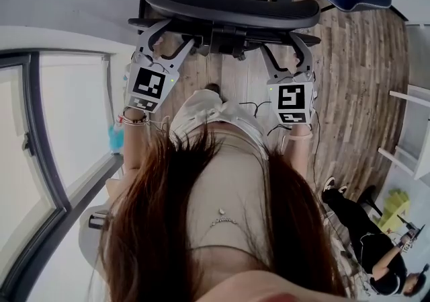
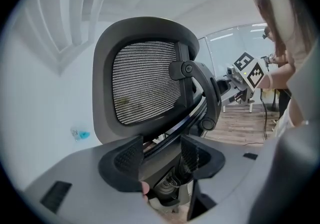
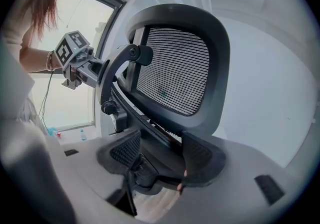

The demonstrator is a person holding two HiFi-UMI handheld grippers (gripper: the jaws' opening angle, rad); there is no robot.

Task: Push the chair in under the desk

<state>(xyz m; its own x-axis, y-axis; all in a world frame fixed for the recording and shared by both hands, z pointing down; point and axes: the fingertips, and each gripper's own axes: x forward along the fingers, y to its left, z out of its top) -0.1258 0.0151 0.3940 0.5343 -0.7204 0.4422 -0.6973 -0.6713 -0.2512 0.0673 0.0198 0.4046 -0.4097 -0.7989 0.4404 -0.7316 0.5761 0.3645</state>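
Black chair (image 1: pixel 228 8) rim between spread fingers (image 2: pixel 127 155)

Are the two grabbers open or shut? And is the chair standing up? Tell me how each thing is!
left gripper: open, the chair's back frame between its jaws.
right gripper: open, the frame between its jaws too.
chair: upright on the wood floor, its back toward the person; whether it is under the desk, cannot tell.
other person: sitting low on the floor.
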